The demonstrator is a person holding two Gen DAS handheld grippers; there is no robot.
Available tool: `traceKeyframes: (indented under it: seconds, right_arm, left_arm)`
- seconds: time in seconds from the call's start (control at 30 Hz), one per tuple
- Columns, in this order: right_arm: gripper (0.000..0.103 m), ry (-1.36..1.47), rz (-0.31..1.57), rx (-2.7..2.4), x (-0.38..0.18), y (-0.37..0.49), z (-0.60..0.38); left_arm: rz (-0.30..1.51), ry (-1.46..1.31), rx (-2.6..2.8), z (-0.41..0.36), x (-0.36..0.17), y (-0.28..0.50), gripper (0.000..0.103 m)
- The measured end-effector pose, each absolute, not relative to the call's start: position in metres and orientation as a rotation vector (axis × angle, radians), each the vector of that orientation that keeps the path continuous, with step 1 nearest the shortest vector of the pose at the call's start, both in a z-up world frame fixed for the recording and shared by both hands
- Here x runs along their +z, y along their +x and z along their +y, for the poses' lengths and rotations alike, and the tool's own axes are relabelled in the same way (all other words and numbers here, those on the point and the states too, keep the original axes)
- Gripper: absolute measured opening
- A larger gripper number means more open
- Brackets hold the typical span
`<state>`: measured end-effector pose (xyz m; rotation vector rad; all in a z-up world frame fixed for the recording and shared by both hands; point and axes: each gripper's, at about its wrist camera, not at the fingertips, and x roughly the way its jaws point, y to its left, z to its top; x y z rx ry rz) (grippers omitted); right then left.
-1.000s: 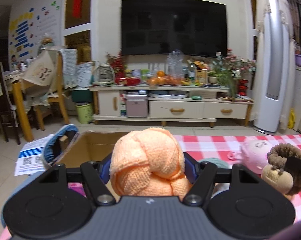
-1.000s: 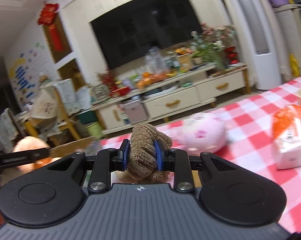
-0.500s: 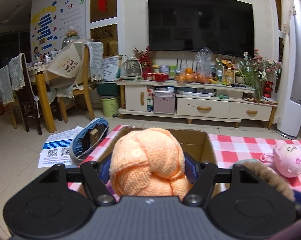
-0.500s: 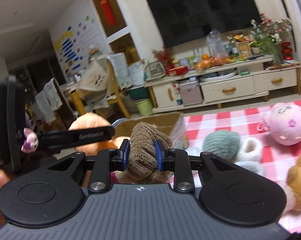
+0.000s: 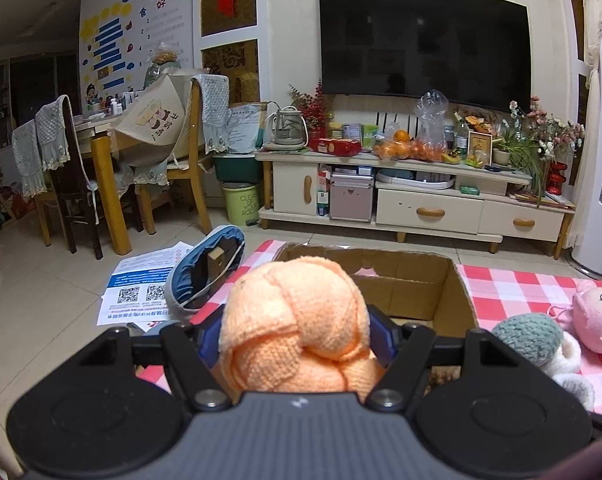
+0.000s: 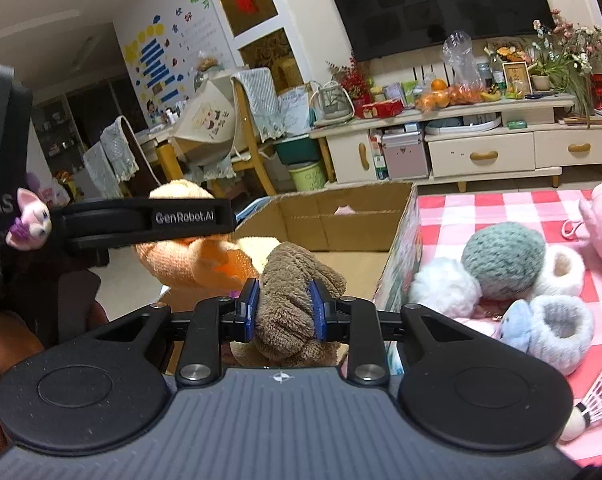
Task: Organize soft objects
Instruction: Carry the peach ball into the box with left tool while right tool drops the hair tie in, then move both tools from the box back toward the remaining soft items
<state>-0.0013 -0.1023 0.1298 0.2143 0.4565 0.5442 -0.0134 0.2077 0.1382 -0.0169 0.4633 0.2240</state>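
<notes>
Right wrist: both loaded tools hover at cardboard box [image 6: 343, 216] rim.

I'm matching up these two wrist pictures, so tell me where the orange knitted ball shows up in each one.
Left wrist view: the orange knitted ball fills the lower middle, clamped in the left gripper, in front of the cardboard box.
Right wrist view: it sits left of middle, partly behind the left gripper's black finger and behind the brown plush.
Shared landmark: the cardboard box, open-topped on the red checked cloth.
</notes>
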Motion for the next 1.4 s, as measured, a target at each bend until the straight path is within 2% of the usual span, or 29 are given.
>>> traceKeyframes:
  seconds: [0.07,0.17,0.23,0.27,0.3,0.33,0.73,1.4]
  right_arm:
    - [0.035,0.209,0.468,0.552,0.131,-0.001,-0.101]
    - [0.048,0.195,0.49,0.553,0.132,-0.002,-0.101]
    - [0.069,0.205,0.485,0.556,0.132,-0.006,-0.103]
    - [0.076,0.212,0.482,0.559,0.133,-0.008,-0.106]
    - [0.089,0.217,0.477,0.558,0.134,-0.011,-0.107]
    - [0.095,0.215,0.469,0.556,0.135,-0.012,-0.11]
    - [0.103,0.198,0.418,0.47,0.137,-0.021,-0.132]
    - [0.103,0.218,0.384,0.381,0.131,-0.026,-0.14]
  left_arm:
    - [0.467,-0.013,0.23,0.21,0.138,-0.013,0.073]
    - [0.473,-0.01,0.243,0.21,0.137,-0.011,0.079]
    - [0.47,-0.008,0.253,0.21,0.137,-0.011,0.087]
    - [0.466,-0.004,0.256,0.21,0.138,-0.012,0.088]
    - [0.462,0.001,0.261,0.21,0.138,-0.012,0.089]
    - [0.46,0.006,0.266,0.209,0.138,-0.012,0.09]
    - [0.442,0.064,0.256,0.193,0.14,-0.015,0.097]
    - [0.426,0.138,0.205,0.156,0.141,-0.017,0.098]
